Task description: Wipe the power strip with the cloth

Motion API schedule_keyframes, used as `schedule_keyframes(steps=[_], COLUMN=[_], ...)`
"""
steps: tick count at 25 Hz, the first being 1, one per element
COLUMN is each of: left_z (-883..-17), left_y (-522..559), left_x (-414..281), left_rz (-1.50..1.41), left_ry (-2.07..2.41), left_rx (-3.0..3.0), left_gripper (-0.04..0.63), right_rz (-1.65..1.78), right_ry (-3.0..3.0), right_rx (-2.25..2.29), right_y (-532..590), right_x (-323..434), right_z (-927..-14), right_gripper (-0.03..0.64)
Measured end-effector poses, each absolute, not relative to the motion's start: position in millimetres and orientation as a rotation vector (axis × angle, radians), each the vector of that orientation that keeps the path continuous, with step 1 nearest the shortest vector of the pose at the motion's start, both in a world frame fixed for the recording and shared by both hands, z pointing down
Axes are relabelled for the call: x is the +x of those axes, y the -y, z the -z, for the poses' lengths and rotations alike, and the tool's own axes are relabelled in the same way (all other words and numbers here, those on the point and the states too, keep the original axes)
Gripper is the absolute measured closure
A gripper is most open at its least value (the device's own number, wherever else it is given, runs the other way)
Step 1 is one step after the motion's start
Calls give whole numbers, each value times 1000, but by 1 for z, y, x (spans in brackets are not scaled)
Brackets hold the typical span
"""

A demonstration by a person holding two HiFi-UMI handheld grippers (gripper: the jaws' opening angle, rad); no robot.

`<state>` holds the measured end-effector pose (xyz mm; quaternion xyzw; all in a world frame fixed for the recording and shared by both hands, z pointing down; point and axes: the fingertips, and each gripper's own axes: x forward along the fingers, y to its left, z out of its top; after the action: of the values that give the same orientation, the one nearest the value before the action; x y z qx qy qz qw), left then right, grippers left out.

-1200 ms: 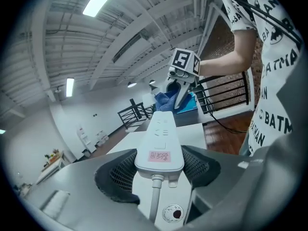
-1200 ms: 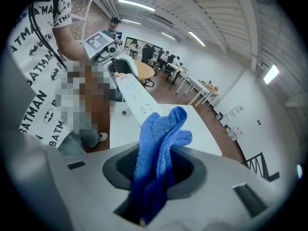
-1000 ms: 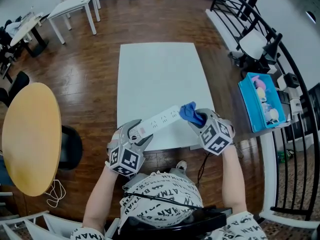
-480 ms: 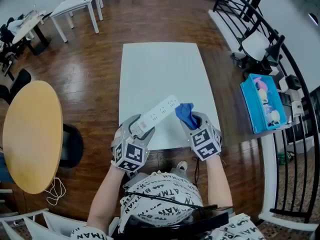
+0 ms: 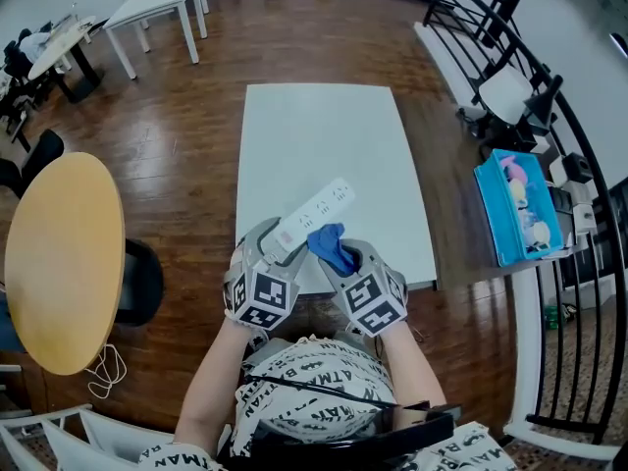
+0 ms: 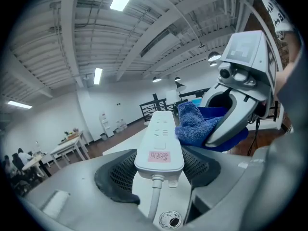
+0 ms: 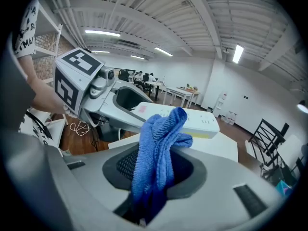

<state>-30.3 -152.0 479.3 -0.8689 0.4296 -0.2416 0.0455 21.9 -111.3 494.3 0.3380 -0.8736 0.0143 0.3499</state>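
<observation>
Your left gripper [image 5: 276, 247] is pinching the near end of the white power strip [image 5: 319, 209], with one pad on each long side. Your right gripper [image 5: 342, 260] is pinching the blue cloth [image 5: 328, 244]. The head view shows the big picture. You hold both grippers close together over the near edge of the white table [image 5: 314, 130]. The strip points away from you, far and to the right, and the cloth touches it near the end you are holding. Only this view shows the round yellow table [image 5: 61, 263] on the left and the blue bin [image 5: 494, 226] on the right. The left gripper view looks along the strip and shows small things the head view does not. There is a pink label [image 6: 159, 156] on the near end, and the white cord [image 6: 155, 200] comes out below it. In this view the cloth is pressed against the right side of the strip. The right gripper view shows best how the cloth sits. It comes up from between the jaws in a bunch, and its top leans on the strip's long side. Behind it you can see your left gripper's marker cube [image 7: 73, 78].
</observation>
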Motion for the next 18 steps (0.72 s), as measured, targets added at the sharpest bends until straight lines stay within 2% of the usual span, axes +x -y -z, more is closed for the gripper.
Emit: schedule_keyframes(steps=[8,18], left_z=[-474,-475], left_y=[157,149], left_x=[-43,-28], left_rz=[710,725], left_ry=[-1354,-1321], left_rx=[-2659,-2626], left_gripper=[310,309], right_rz=[-17,-88], right_ry=[2248,2273], right_rx=[936,921], right_y=[120,116], right_x=[42,29], right_z=[-485,-494], right_gripper=[480,482])
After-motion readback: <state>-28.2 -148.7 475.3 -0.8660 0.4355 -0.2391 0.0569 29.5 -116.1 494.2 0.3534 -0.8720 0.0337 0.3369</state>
